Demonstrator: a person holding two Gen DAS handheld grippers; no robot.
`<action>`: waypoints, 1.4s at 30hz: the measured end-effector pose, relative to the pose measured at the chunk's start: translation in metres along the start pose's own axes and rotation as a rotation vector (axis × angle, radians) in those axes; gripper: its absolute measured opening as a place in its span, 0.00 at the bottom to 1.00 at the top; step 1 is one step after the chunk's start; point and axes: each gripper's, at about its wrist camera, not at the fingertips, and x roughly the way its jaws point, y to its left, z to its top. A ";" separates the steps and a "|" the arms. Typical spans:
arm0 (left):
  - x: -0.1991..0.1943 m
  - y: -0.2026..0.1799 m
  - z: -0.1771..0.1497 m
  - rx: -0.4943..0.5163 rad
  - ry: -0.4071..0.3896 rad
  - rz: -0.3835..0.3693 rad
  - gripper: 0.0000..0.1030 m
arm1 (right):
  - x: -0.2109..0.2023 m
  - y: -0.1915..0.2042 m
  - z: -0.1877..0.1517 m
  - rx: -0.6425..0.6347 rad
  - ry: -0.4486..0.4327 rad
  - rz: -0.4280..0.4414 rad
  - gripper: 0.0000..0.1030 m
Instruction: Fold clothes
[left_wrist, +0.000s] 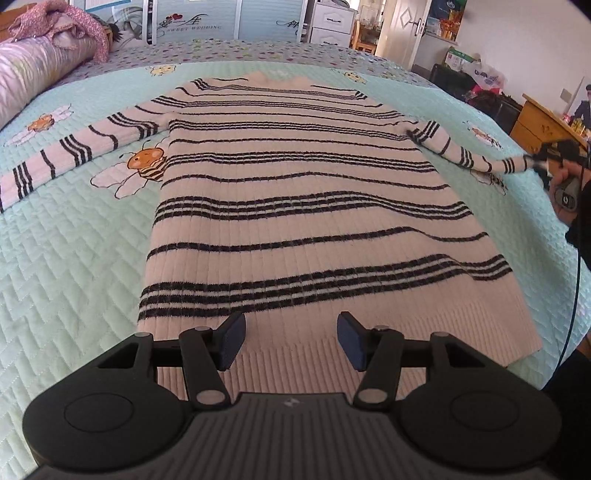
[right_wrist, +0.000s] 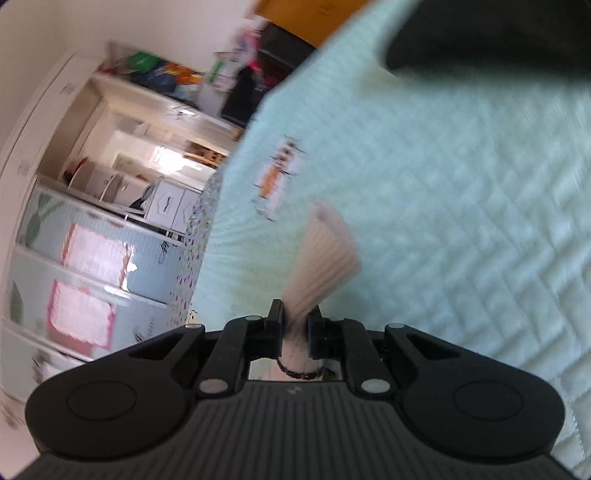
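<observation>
Sweater (left_wrist: 295, 206) lies flat on the bed (left_wrist: 74, 258), hem toward the camera, collar at 12 o'clock, both sleeves spread out to the sides. In the left wrist view, the left gripper (left_wrist: 291, 341) hovers at 6 o'clock over the ribbed hem; its fingers (left_wrist: 232, 341) stand wide apart, holding nothing, and whether they touch the knit I cannot tell. At 3 o'clock the right gripper (left_wrist: 537, 162) has the right sleeve's cuff (left_wrist: 513, 164), with the sleeve drawn out straight from the shoulder.

In the right wrist view, blurred with motion, the right gripper (right_wrist: 295, 321) has its fingers (right_wrist: 275, 317) closed on the cuff (right_wrist: 321, 254), which fans out toward 12 o'clock over the quilt; a dark stripe of the sleeve shows just behind the fingers.

The step in hand looks like carrying this sleeve across the body. To do it well, keep the pinch firm at the cuff, lift only enough to clear the knit, and lay the sleeve flat across the chest so the crease falls at the shoulder seam. The left gripper could steady the hem so the body does not drag.
</observation>
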 end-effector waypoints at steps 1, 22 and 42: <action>0.000 0.003 -0.001 -0.013 -0.004 -0.007 0.56 | 0.001 0.017 -0.001 -0.055 -0.012 0.008 0.13; -0.019 0.074 -0.035 -0.200 -0.057 -0.097 0.56 | 0.055 0.282 -0.335 -1.019 0.265 0.217 0.13; -0.021 0.080 -0.042 -0.198 -0.099 -0.150 0.61 | 0.005 0.286 -0.461 -1.409 0.403 0.397 0.61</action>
